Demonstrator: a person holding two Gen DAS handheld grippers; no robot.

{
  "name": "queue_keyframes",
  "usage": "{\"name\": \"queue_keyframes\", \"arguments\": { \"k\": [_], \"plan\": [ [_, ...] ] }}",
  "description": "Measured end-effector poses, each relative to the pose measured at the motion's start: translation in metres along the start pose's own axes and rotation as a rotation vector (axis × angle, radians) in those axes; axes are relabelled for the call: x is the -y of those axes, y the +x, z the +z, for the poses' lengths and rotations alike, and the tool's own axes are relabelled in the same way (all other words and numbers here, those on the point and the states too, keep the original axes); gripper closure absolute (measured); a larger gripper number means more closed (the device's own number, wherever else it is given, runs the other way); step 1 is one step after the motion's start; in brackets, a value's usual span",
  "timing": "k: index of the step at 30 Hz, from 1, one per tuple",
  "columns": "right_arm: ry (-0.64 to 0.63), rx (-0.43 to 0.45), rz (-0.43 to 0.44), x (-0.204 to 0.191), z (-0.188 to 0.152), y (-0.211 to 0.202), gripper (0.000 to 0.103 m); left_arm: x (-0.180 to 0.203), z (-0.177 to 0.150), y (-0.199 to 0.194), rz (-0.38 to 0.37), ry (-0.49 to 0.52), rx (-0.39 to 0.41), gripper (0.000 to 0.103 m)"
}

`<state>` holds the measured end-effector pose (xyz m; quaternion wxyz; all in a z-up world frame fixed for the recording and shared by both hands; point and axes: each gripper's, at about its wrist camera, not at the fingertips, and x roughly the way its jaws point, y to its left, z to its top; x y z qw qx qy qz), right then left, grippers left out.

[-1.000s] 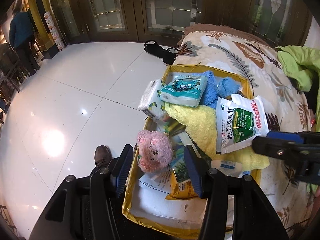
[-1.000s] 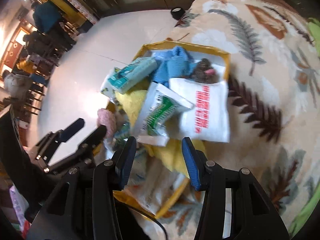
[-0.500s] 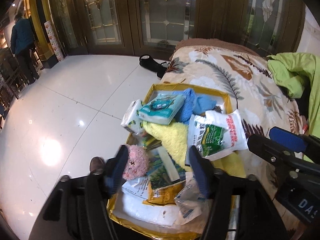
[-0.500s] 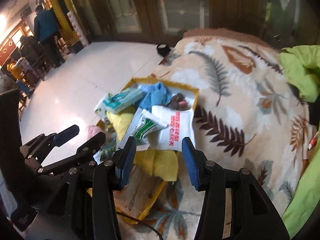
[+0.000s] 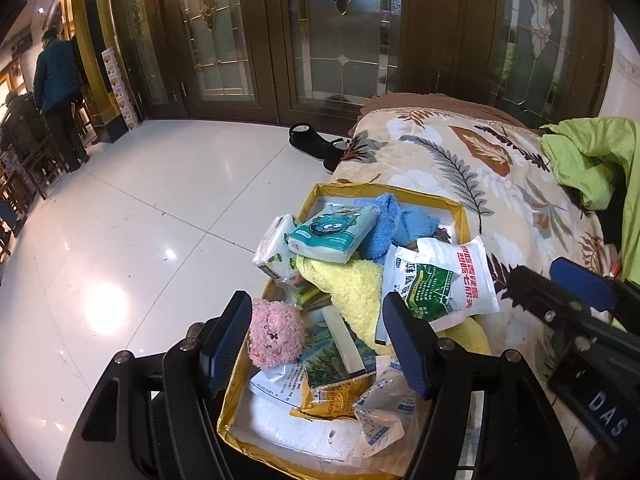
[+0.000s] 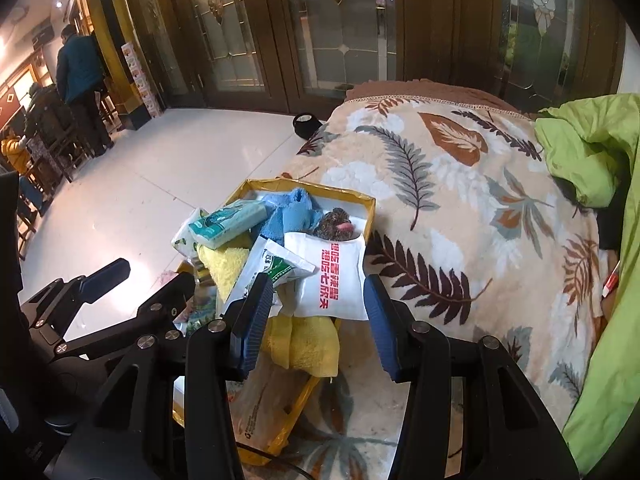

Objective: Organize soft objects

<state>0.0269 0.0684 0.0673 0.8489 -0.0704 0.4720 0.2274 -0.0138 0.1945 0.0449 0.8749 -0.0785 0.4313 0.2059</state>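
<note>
A yellow cardboard tray (image 5: 464,216) (image 6: 370,204) lies on the leaf-patterned blanket and holds a pile of soft things: a pink plush toy (image 5: 275,334), a yellow towel (image 5: 352,292) (image 6: 308,340), a blue cloth (image 5: 386,224) (image 6: 294,210), a teal tissue pack (image 5: 334,232) (image 6: 228,224), a white sachet bag (image 5: 444,280) (image 6: 332,276) and a brown plush (image 6: 336,226). My left gripper (image 5: 316,340) is open and empty above the tray's near end, the pink plush beside its left finger. My right gripper (image 6: 316,316) is open and empty above the white bag.
The blanket (image 6: 460,200) covers a bed or sofa, with a lime green quilt (image 6: 592,148) at the right. White tiled floor (image 5: 140,220) lies left of the tray. Black shoes (image 5: 316,148) sit by the glass doors. People stand far left (image 5: 58,92).
Both grippers have pulled up and back from the tray, which now looks smaller and farther. The objects in the tray have not moved. Both stay open.
</note>
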Motion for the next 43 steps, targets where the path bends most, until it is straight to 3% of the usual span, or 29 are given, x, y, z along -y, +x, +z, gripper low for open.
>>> {"name": "queue_keyframes", "arguments": {
  "k": [5, 11, 17, 35, 43],
  "plan": [
    [0.031, 0.004, 0.003, 0.008, 0.001, -0.002, 0.055, -0.004, 0.000, -0.003, -0.003, -0.012, 0.023, 0.034],
    [0.047, -0.011, 0.016, 0.011, -0.001, 0.000, 0.055, -0.005, 0.000, -0.006, -0.009, -0.007, 0.041, 0.025],
    [0.043, -0.016, 0.018, 0.008, -0.002, 0.001, 0.055, 0.003, -0.001, -0.010, 0.076, 0.067, 0.060, 0.022],
    [0.068, -0.045, 0.018, 0.015, -0.003, 0.003, 0.055, 0.003, -0.003, -0.007, -0.014, 0.054, 0.048, 0.022],
    [0.078, -0.043, 0.019, 0.018, -0.004, 0.001, 0.055, 0.009, -0.002, -0.012, -0.004, 0.072, 0.063, 0.022]
  ]
}}
